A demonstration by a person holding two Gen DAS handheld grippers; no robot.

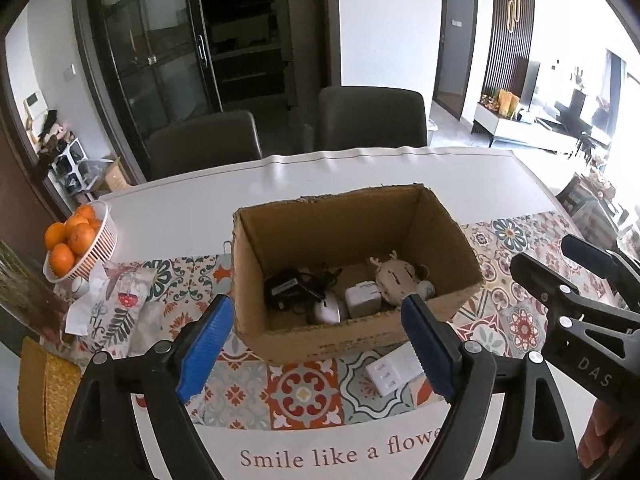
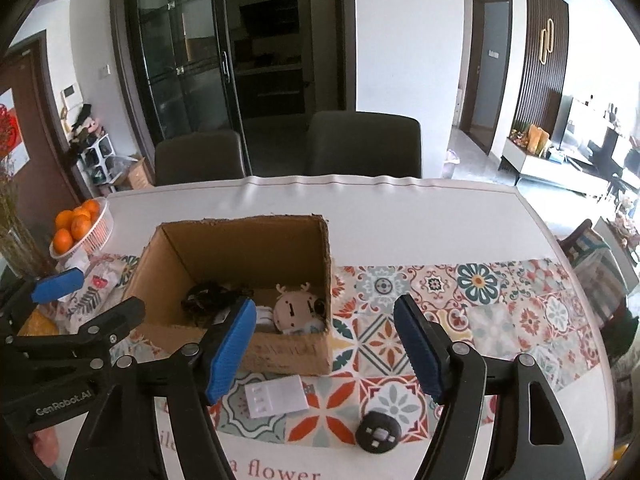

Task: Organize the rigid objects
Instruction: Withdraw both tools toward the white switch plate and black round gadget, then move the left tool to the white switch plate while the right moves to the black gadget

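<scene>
An open cardboard box (image 1: 280, 344) (image 2: 288, 354) stands on the patterned table runner. Inside lie a black adapter with cable (image 1: 286, 286), a white round device (image 1: 329, 310), a white plug (image 1: 362, 300) and a deer-shaped toy (image 1: 394, 278) (image 2: 294, 306). A white flat panel (image 1: 392, 374) (image 2: 276, 396) lies on the runner in front of the box. A black round object (image 2: 378, 432) lies near the front edge. My left gripper (image 1: 318, 344) is open and empty before the box. My right gripper (image 2: 324, 350) is open and empty above the runner.
A white basket of oranges (image 1: 98, 248) (image 2: 98, 230) stands at the left. A patterned cloth and crumpled tissue (image 1: 116, 304) lie beside it. Two dark chairs (image 1: 370, 118) stand behind the table. The right gripper shows at the right in the left wrist view (image 1: 580, 280).
</scene>
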